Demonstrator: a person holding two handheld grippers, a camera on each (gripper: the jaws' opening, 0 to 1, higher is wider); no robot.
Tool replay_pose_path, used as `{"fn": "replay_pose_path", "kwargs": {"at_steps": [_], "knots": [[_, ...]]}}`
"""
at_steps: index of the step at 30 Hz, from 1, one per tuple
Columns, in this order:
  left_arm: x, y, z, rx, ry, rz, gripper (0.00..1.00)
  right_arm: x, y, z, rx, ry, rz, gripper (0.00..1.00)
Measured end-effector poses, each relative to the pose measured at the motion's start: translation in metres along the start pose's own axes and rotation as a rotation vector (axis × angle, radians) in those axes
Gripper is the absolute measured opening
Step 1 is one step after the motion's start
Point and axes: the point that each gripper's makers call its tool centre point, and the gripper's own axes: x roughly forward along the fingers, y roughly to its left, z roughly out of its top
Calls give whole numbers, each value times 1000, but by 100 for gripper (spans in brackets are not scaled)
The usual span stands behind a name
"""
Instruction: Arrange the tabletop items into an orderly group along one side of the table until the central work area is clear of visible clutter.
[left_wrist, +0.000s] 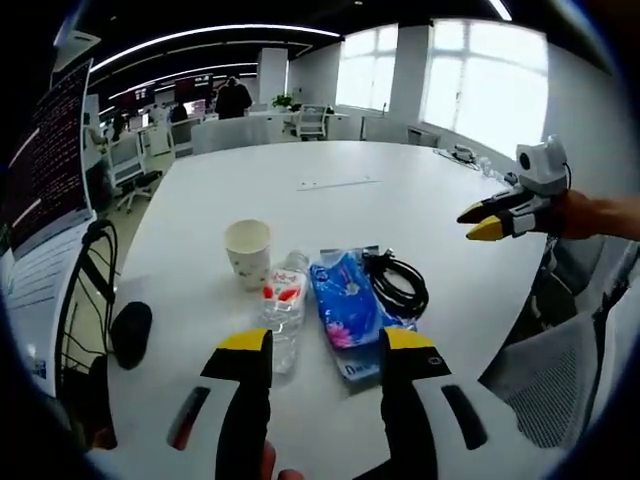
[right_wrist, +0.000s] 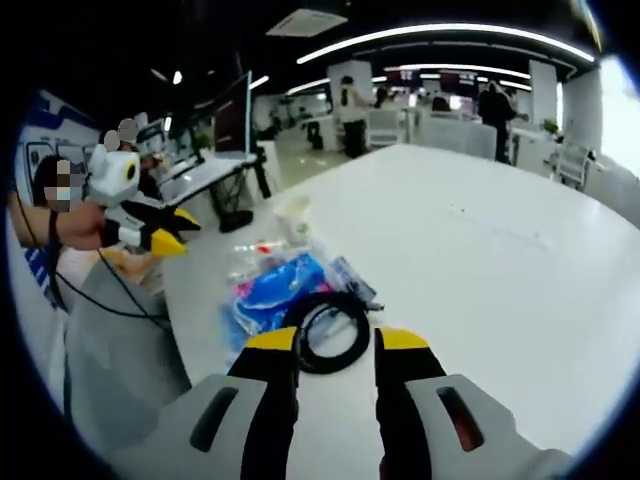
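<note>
Several items lie bunched near the table's (left_wrist: 400, 200) front edge: a white paper cup (left_wrist: 248, 252), a clear water bottle (left_wrist: 283, 308) lying flat with a red label, a blue tissue pack (left_wrist: 343, 303) and a coiled black cable (left_wrist: 402, 284). My left gripper (left_wrist: 327, 345) stands open just before the bottle and the pack, holding nothing. Out to the right, my right gripper (left_wrist: 482, 222) hovers over the table. In the right gripper view, the right gripper (right_wrist: 337, 345) is open above the cable (right_wrist: 325, 330), with the pack (right_wrist: 272, 290), bottle (right_wrist: 252, 258) and cup (right_wrist: 293, 215) beyond. The left gripper (right_wrist: 168, 232) hangs at the left.
A black mouse (left_wrist: 130, 332) lies left of the cup, beside hanging black cords (left_wrist: 80, 300) and a monitor (left_wrist: 50, 160). A thin pale strip (left_wrist: 338, 183) lies mid-table. A grey mesh chair (left_wrist: 560, 390) stands at the right edge. Desks, chairs and people fill the office behind.
</note>
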Motion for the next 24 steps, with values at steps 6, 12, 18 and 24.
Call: {"fn": "replay_pose_path", "kwargs": {"at_steps": [6,12,18,24], "knots": [[5,4,3,5,3,-1,42,-4,-2,-5,15,6,-7,28],[11,9,7,-2,4,1,41,-7,-3,-8,24,10,-13,28],[17,12,12,4,5,-2,41,-10,-4,-9,27,10,-19,28],[27,17,17,-13,9,-5,41,-17,-4,-8,34,3,-25,28]]}}
